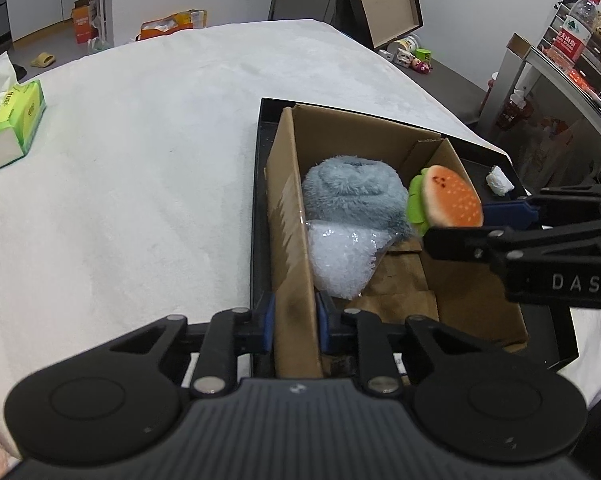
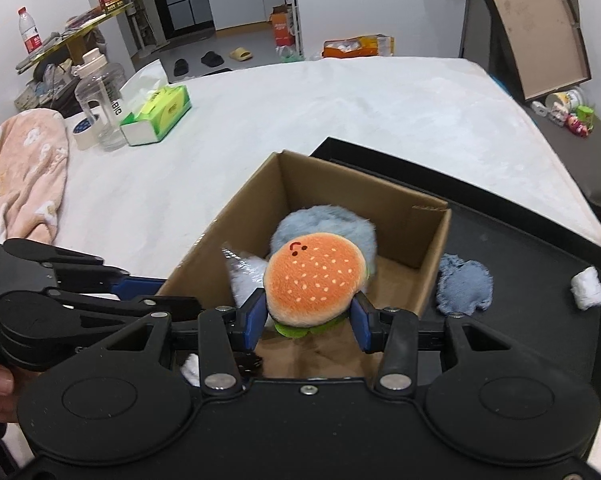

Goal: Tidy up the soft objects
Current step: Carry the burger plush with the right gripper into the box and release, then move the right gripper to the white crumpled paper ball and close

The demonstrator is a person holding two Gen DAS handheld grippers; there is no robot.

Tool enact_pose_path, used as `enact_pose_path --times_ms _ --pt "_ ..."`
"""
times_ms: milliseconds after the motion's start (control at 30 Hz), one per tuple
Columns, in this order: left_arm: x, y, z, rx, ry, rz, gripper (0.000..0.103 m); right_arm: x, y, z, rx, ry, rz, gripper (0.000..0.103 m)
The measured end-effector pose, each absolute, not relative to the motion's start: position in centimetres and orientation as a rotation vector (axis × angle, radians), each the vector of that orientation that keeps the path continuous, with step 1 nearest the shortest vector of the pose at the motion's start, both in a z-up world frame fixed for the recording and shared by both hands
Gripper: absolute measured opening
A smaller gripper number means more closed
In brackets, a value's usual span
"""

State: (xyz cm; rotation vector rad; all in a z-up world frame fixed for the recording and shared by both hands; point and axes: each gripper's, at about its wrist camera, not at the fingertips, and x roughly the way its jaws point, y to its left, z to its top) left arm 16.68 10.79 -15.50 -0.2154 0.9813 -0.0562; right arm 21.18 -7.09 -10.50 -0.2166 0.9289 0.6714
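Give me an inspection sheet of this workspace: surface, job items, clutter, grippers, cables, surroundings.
Surface: white fuzzy bedcover under black tray.
Job's things: brown cardboard box holding grey fluffy plush and clear bubble wrap; blue denim patch and white wad on tray.
Clutter: green tissue box, clear jug, tape roll, pink towel.
Grippers: left gripper clamps box wall; right gripper holds burger plush toy above box.
Cables: nothing seen.
Surroundings: cluttered shelves, floor slippers.

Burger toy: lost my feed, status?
Right gripper shut on burger toy, over the cardboard box. Left gripper clamps box wall. Nothing in the way.
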Motion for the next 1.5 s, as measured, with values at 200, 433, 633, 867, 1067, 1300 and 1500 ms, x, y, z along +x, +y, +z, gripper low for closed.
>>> enact_pose_path --times_ms 200,433,633,867,1067,1300,1500 --pt "16.7 10.7 -15.5 -0.220 0.983 -0.064 0.017 20.6 -6.5 -11.1 -0.203 0.968 0.703 0.053" --pt "16.9 10.8 -15.4 -0.225 0.989 -0.060 0.017 20.3 -6.7 -11.2 -0.210 0.976 0.701 0.060" --pt "17.2 10.8 -14.9 -0.220 0.977 -0.036 0.020 20.8 -8.4 -10.1 -0.194 0.923 0.668 0.078" --pt "17.6 10.5 -14.3 -0.202 0.969 -0.001 0.023 21.6 -10.3 -9.4 -0.177 0.875 0.624 0.087" --pt "17.9 10.1 -13.9 -0.184 0.958 0.008 0.037 22.4 -11.9 -9.4 -0.150 0.854 0.597 0.094" --pt "18.5 9.5 -13.7 -0.180 0.955 0.001 0.051 23.4 -13.6 -9.9 -0.123 0.858 0.566 0.094" --pt "19.1 8.9 -13.5 -0.167 0.948 0.000 0.056 24.5 -15.3 -10.4 -0.110 0.859 0.540 0.094"
